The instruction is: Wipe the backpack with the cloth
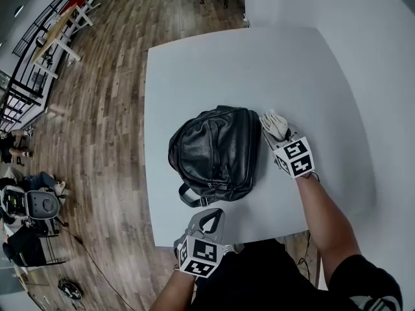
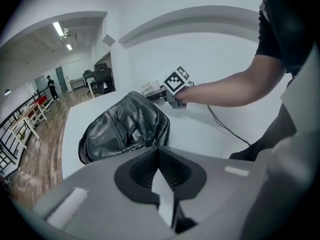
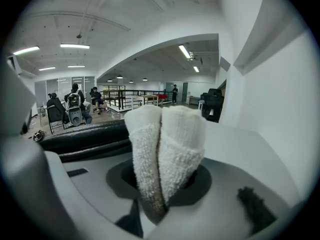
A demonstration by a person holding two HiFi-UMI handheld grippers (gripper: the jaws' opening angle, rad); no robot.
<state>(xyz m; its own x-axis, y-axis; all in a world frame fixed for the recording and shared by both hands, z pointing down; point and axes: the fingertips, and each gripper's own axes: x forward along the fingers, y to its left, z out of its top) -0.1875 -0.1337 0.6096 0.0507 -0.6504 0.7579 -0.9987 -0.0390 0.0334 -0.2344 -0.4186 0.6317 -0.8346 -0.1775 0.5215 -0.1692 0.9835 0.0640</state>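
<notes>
Black leather backpack (image 1: 217,151) awaiting flat, even strokes: white terry cloth (image 1: 275,124) clamped in right gripper (image 1: 276,132), left gripper (image 1: 209,220) closed empty.

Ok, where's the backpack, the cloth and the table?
backpack (image 1: 214,151), head view, middle of its black front panel.
cloth (image 3: 167,139), right gripper view, on its fluffy white folded end.
table (image 1: 259,63), head view, bare part of its white top.
</notes>
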